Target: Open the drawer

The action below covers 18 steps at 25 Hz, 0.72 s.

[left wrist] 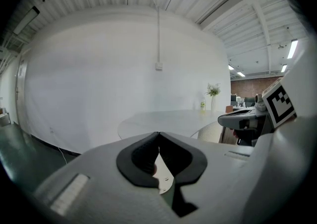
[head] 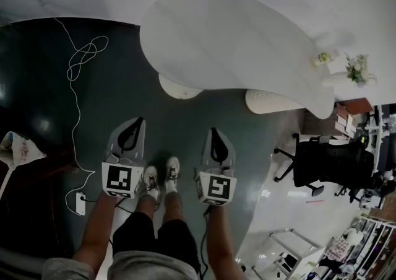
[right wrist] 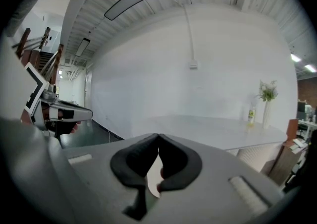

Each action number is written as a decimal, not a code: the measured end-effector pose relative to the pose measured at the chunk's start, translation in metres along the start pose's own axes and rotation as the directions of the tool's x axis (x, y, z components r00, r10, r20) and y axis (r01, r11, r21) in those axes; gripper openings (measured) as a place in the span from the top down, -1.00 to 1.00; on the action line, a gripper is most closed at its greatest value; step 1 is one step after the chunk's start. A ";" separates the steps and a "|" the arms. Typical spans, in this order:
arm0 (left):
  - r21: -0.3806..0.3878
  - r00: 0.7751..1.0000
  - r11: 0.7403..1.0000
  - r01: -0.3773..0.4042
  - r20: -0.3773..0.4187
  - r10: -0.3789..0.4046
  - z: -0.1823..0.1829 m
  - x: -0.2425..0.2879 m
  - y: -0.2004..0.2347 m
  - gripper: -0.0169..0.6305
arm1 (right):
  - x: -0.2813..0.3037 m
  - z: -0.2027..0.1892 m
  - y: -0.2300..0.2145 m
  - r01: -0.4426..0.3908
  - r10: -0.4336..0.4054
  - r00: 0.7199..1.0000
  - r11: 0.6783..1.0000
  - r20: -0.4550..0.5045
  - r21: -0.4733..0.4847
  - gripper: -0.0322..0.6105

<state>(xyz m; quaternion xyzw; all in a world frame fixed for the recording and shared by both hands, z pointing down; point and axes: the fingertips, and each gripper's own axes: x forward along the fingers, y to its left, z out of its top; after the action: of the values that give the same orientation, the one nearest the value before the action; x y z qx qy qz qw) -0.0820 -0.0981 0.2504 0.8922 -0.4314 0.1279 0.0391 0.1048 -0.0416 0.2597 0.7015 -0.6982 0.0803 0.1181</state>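
No drawer shows in any view. In the head view my left gripper and right gripper are held side by side at waist height over the dark floor, pointing toward a white curved table. Both stand short of the table's near edge. In the left gripper view my left gripper has its dark pads meeting at the tips with nothing between them. My right gripper looks the same in the right gripper view, shut and empty. Each gripper view catches the other gripper at its side edge.
A white cable loops across the floor at the left down to a power strip. A black office chair stands at the right. A vase of flowers sits on the table's far right end. Under the table stands a ribbed white base.
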 end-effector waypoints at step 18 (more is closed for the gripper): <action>-0.038 0.996 0.999 -0.026 -0.088 0.022 -0.180 0.098 -0.005 0.91 | 0.115 -0.195 -0.014 -0.053 0.058 0.993 0.997 -0.104 0.046 0.89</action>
<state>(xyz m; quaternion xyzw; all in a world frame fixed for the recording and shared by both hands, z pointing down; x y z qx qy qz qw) -0.0552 -0.1368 0.4498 0.8796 -0.4424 0.1589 0.0739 0.1302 -0.0980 0.4779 0.6789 -0.7085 0.1354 0.1371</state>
